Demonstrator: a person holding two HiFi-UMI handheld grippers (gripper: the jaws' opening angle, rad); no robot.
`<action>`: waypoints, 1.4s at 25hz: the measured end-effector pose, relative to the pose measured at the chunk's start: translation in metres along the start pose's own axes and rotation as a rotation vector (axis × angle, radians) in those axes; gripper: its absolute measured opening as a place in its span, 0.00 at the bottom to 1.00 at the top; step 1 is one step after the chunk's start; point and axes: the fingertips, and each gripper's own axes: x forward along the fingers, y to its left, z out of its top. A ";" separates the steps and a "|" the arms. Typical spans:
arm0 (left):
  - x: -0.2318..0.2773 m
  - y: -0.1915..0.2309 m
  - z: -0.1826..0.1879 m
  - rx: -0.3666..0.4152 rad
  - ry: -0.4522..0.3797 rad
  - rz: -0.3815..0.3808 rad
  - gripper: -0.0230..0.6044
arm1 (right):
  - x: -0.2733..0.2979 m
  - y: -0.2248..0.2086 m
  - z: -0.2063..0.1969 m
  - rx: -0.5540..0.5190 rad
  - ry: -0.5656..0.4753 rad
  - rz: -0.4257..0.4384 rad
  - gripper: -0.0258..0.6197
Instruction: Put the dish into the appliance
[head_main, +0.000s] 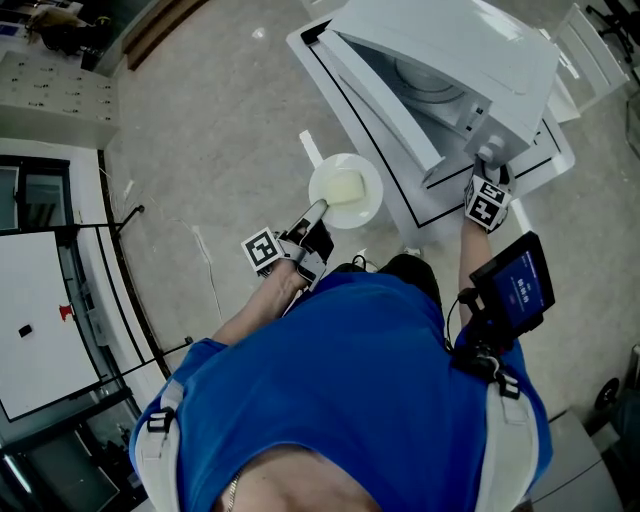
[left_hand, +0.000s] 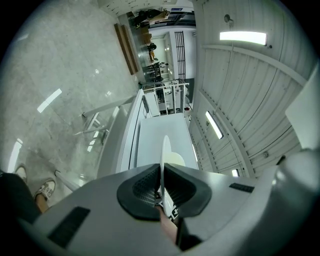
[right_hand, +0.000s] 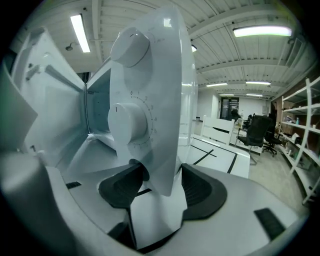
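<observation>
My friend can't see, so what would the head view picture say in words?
Seen from above, a person in blue holds a white plate of pale food in the left hand-held gripper beside an open microwave. The right hand-held gripper grips the microwave's front corner.

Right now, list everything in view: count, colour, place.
microwave: 1, white, door open, on the table
knobs: 2, white, on the microwave's front panel
table: 1, white with black lines, under the microwave
plate: 1, white, before the open door
food piece: 1, pale yellow, on the plate
screen: 1, black, blue display, by the person's right arm
shirt: 1, blue, on the person
left gripper: 1, grey, fingers shut on the plate's rim
right gripper: 1, grey, fingers astride the microwave's front corner, grip unclear
</observation>
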 end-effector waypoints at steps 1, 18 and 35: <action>-0.003 0.000 0.001 0.000 -0.007 0.000 0.07 | 0.000 0.000 0.000 0.000 0.003 0.000 0.39; -0.097 0.019 0.065 -0.025 -0.270 -0.017 0.07 | -0.011 0.008 -0.002 -0.053 0.016 -0.011 0.39; -0.120 0.037 0.066 -0.022 -0.294 -0.012 0.07 | -0.032 0.013 -0.009 -0.057 0.001 -0.017 0.39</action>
